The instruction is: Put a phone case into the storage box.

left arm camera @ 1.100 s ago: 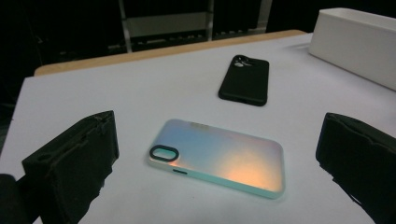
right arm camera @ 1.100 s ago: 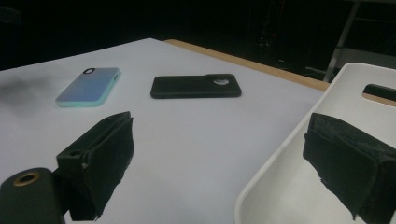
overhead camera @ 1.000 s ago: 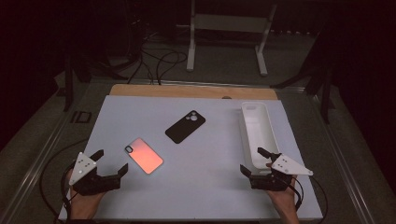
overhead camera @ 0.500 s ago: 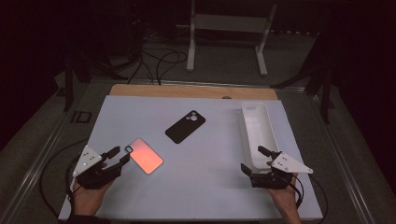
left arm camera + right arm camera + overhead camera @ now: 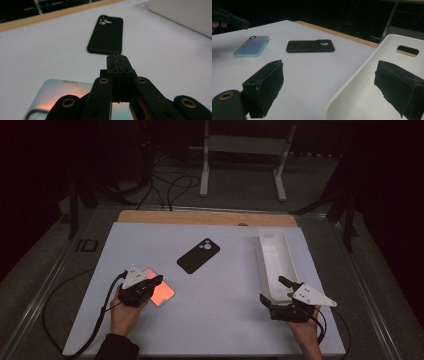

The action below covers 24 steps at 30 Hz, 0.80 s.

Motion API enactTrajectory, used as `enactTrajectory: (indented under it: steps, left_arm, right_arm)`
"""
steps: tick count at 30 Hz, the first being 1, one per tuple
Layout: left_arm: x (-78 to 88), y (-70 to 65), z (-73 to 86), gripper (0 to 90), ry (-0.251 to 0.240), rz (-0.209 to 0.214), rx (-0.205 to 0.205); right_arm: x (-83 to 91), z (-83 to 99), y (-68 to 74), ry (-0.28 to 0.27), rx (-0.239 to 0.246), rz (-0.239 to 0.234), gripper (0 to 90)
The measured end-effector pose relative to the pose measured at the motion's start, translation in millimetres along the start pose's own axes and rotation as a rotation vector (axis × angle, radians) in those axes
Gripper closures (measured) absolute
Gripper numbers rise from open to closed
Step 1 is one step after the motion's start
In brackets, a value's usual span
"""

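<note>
While your left gripper (image 5: 150, 284) sits at the lower left of the high view, its jaws have just been closing and now meet pad to pad with nothing between them, poised over the near edge of the glowing orange-tinted phone case (image 5: 161, 293). Up and to the right, near the frame's centre, lies a black phone case (image 5: 198, 255). At the lower right, your right gripper (image 5: 276, 291) is spread wide, one jaw over the rim of the white tray (image 5: 265, 251), gripping nothing.
</note>
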<state>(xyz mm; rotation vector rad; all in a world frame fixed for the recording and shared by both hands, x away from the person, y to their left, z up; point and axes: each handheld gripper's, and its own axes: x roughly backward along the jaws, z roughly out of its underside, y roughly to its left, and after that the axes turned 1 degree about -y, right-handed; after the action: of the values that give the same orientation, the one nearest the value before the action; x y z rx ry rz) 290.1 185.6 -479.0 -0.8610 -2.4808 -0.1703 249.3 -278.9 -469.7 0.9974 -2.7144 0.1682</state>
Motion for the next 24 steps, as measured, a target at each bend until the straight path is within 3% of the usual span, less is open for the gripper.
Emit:
enactTrajectory:
  steps: [3,5,9,12,24]
  left_arm:
    - [-7.4,-1.0,-0.6,90.0,0.009,0.004,0.010]
    - [-21.3,-5.8,-3.4,90.0,0.044,0.015,-0.001]
    - [-33.0,-9.4,-3.6,90.0,0.076,0.022,-0.002]
    - [-46.2,-12.4,-0.1,90.0,0.129,0.026,-0.005]
    - [-67.4,-16.9,13.9,90.0,0.255,0.039,-0.001]
  right_arm:
    - [-0.4,0.2,-0.3,0.000,0.001,0.000,8.8]
    - [-1.7,0.6,0.5,0.006,0.005,0.000,8.8]
    - [-1.9,0.7,0.9,0.006,0.011,0.000,8.8]
    - [-1.9,1.0,0.3,0.006,0.011,0.001,8.8]
    - [-4.2,1.0,1.3,0.011,0.014,-0.002,8.8]
